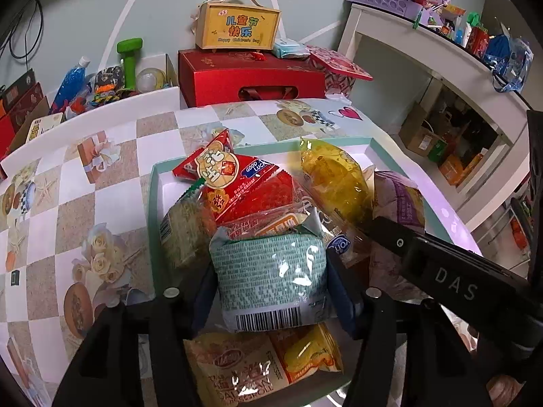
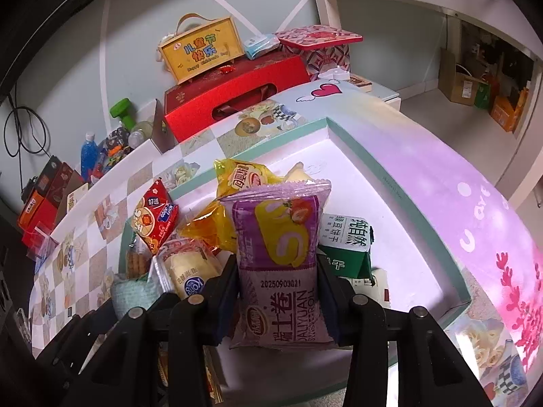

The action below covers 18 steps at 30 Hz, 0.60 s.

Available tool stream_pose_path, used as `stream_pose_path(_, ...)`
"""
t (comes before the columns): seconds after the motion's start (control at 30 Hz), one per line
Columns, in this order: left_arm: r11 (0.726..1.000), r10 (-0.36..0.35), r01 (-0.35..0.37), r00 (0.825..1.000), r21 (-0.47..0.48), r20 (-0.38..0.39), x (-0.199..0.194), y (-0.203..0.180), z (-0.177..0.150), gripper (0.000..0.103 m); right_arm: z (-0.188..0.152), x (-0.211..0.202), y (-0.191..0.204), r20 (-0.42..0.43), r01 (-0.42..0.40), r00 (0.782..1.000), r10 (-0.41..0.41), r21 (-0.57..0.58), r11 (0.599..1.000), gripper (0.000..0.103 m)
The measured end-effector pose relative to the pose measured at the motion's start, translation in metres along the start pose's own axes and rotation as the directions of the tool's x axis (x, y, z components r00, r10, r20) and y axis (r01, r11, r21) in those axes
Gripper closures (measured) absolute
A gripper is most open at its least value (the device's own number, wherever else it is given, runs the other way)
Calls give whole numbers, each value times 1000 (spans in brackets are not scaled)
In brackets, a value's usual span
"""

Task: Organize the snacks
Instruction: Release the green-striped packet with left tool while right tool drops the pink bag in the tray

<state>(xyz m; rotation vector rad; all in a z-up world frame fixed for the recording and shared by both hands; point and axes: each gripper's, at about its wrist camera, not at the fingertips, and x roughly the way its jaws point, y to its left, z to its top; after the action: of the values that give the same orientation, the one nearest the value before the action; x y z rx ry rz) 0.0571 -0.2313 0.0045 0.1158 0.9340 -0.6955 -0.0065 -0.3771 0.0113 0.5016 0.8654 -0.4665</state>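
**Both tongs gripping snack packs above tray**

Left wrist view: nearest, left gripper (image 1: 271, 291) clamped on pale green snack pack (image 1: 271, 278), barcode end toward the camera, both fingers (image 1: 203, 291) pressed to its sides. Held above teal-rimmed tray (image 1: 154, 203) full of snacks. Under the pack, yellow Swiss roll pack (image 1: 258, 363). Beyond it, red "Good Luck" packet (image 1: 230, 179) and clear amber bag (image 1: 336, 183) resting on the pile. Coming in from the right, black right gripper arm (image 1: 441, 268), with purple pack (image 1: 404, 200) partly visible behind it. Further back, beyond the table edge, red gift box (image 1: 251, 81).

Right wrist view: nearest, right gripper (image 2: 280, 291) closed narrow on purple Swiss roll pack (image 2: 281, 264), upright, held over the same tray (image 2: 390, 169). Just right of it, inside the tray, green and white carton (image 2: 346, 240). To the left, amber bag (image 2: 207, 227), red packet (image 2: 156, 220) at the tray edge, and 1 cream roll pack (image 2: 186, 268). Tray resting on checkered tablecloth (image 2: 101, 237).
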Motion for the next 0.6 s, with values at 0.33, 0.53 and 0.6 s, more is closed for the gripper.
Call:
stream_pose_path(0.33,1000,-2,2,1000,-17,21,-32,4,-5,28,3,-18,4,28,21,999,-20,-23,1000,32)
stream_pose_path(0.53,998,56,-54,997,-35,51,-53,17,-8,27,1,-19,12,27,21,999,-20,-49,999,32)
stream_pose_path(0.6,996,77,-75,996,-46,54,-56,24,-9,26,0,-16,15,18,22,1000,-21,-59,998,30)
